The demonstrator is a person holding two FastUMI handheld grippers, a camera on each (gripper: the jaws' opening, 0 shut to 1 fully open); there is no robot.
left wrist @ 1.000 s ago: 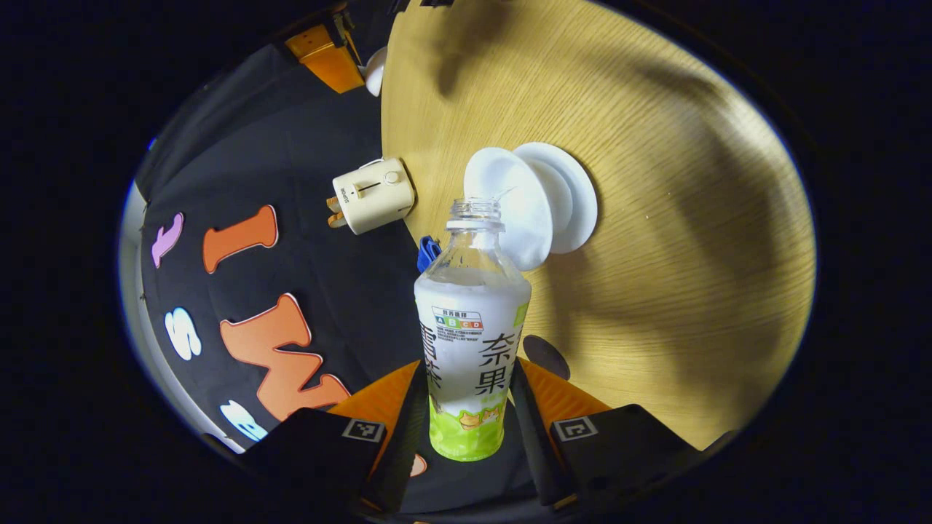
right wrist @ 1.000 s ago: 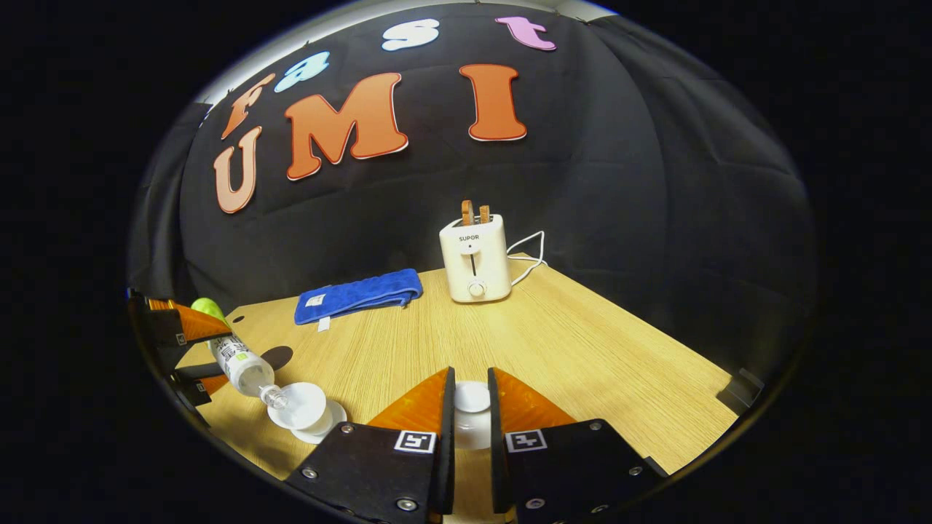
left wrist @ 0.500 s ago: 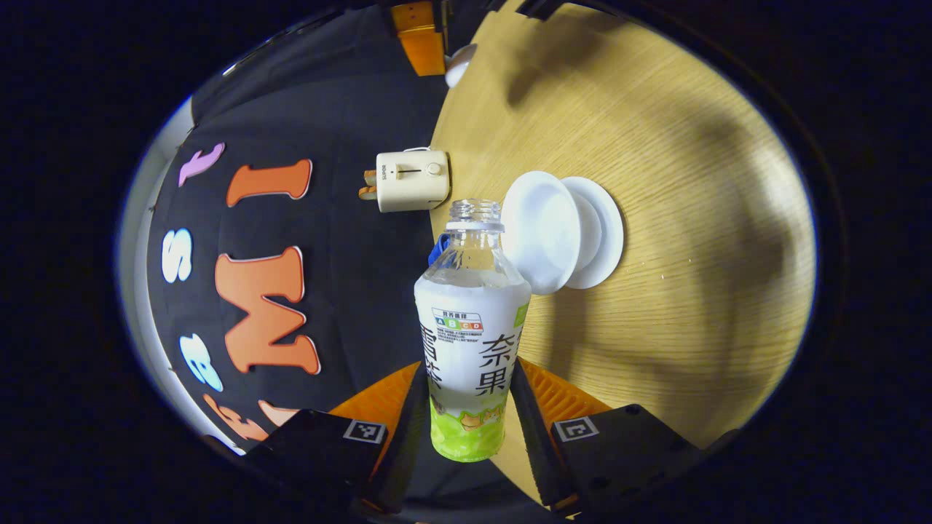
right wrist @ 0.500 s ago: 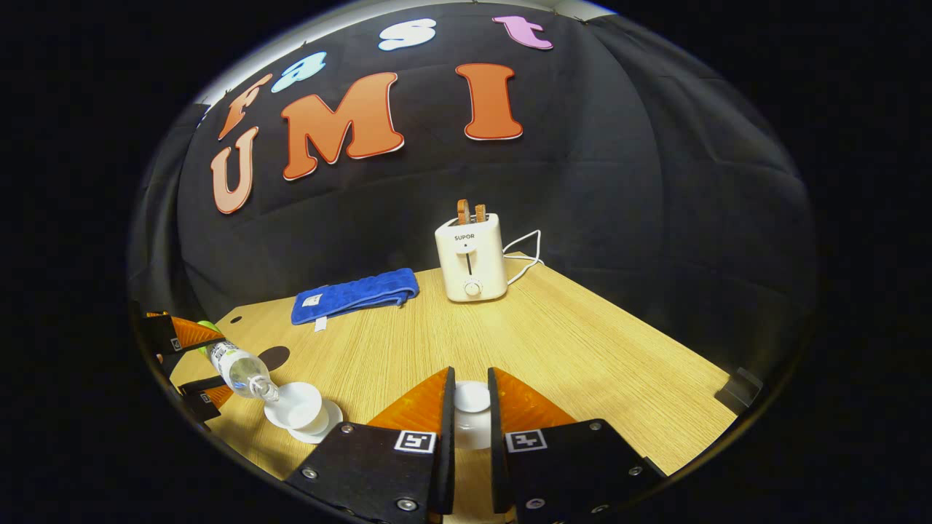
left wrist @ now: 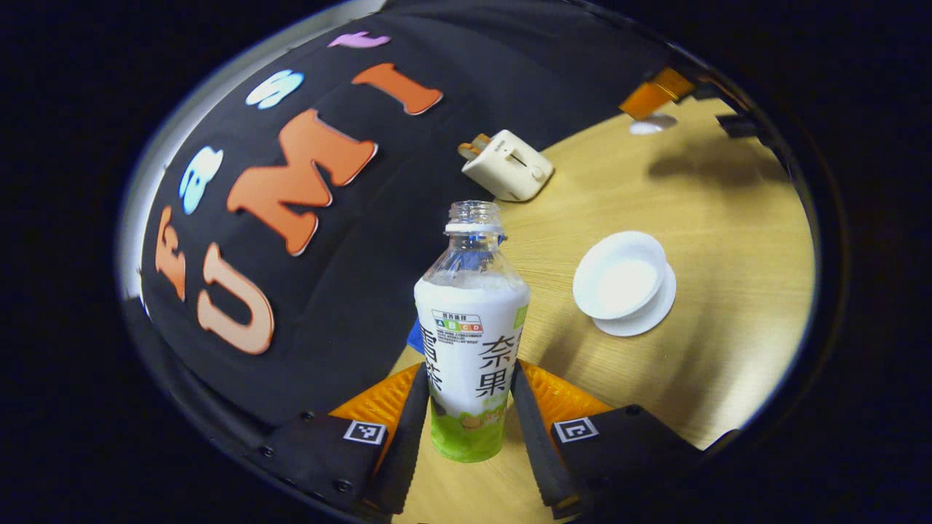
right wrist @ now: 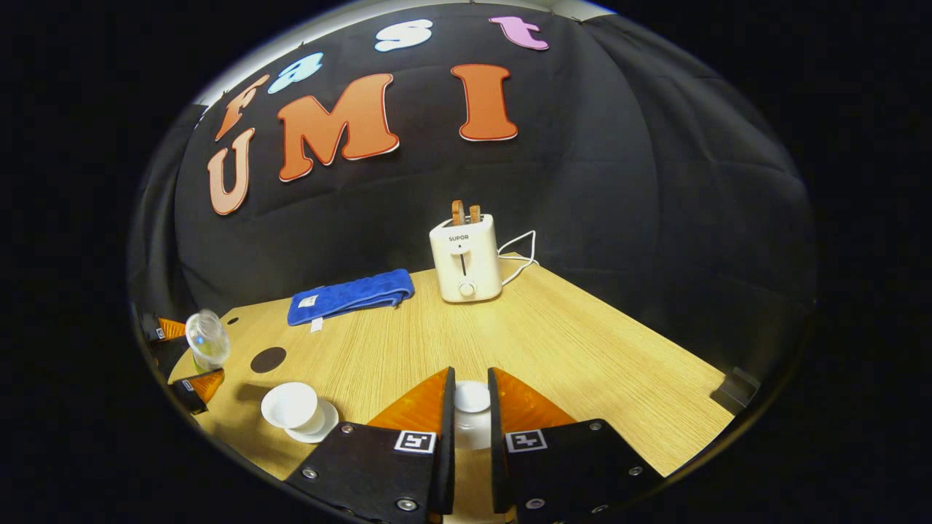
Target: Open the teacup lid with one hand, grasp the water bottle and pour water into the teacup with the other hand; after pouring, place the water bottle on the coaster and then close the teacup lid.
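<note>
The booth has a black cloth wall behind a pale wood-grain table (right wrist: 582,349). On the table stand a cream toaster (right wrist: 464,258) with two slices up and a white cord, a folded blue towel (right wrist: 351,295), a round dark coaster (right wrist: 268,359), and an open white teacup (right wrist: 290,405) on its saucer (right wrist: 324,424).

The left gripper (left wrist: 470,397) is clamped on the water bottle (left wrist: 472,342), both fingers pressing the lower body. The bottle is uncapped and part full; in the right gripper view its open mouth (right wrist: 207,336) faces the camera, so it is not plainly upright. Its long axis runs straight out along the fingers. The right gripper (right wrist: 470,407) is closed on the knob of the teacup lid (right wrist: 471,397), held off to the side, well apart from the teacup.

Deciding relation: in the right gripper view the coaster lies just beside the bottle, between it and the towel, behind the teacup. The left gripper is the nearer one by far. Judgement: pouring looks finished, and the step in hand is to bring the bottle upright over the coaster and set it down base first.

Writing: the toaster front carries the brand "SUPOR". The bottle label shows large Chinese characters, a small A-B-C-D grade strip, and a green band at the base; finer print is too small to tell.
</note>
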